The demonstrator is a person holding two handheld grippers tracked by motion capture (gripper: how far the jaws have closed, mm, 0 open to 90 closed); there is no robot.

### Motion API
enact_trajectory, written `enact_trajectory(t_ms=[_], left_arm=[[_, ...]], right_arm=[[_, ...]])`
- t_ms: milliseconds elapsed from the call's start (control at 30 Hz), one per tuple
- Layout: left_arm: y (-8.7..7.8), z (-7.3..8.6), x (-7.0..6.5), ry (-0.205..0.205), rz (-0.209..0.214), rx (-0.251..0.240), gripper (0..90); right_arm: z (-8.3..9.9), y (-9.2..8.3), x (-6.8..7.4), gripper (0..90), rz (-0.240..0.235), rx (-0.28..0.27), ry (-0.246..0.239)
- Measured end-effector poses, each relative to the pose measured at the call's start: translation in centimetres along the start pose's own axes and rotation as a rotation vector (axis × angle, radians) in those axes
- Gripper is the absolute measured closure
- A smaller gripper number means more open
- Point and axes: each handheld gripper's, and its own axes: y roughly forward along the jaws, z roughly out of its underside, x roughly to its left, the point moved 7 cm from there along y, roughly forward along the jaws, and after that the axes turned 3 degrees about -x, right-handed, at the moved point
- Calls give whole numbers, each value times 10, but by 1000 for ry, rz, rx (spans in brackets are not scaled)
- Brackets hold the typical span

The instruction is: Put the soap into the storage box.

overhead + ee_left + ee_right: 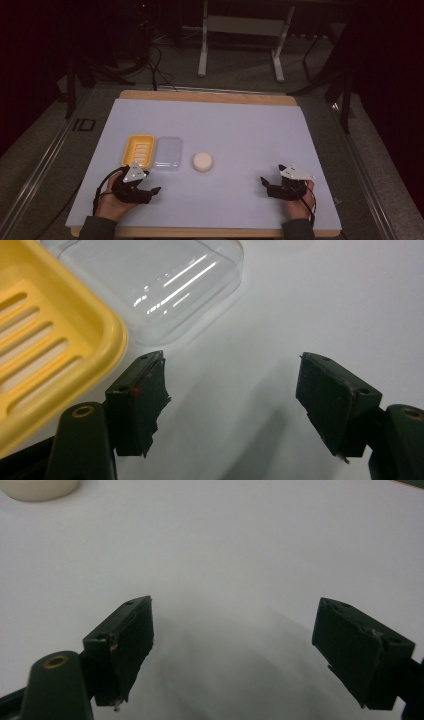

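Left gripper (232, 390): jaws apart, nothing between, near the yellow soap dish (138, 150).
Right gripper (232, 645): jaws released, empty, over bare white mat (240, 130).
Soap (203, 162): mid-table, right of the clear lid (167, 154).
Risk: a fast pinch could squirt the round soap away.
Views: high view shows all 3 items; left gripper view shows dish slots.

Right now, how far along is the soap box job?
Nothing looks done yet. The soap sits alone on the sheet, beside the clear lid and the yellow tray. Both the left gripper and the right gripper are open and empty. Soap into tray and lid on remain.
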Motion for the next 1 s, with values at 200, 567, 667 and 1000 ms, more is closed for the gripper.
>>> enact_trajectory(t_ms=[200,567,667,1000], left_arm=[[2,-10,-3,41,32,14,288],[6,-28,-1,113,39,61,287],[6,-32,-1,130,39,72,285],[7,-45,0,176,40,95,284]], right_arm=[[0,0,0,166,1,-1,0],[0,0,0,166,-6,-2,0],[0,0,0,166,-6,-4,1],[0,-1,-1,166,-10,-7,8]])
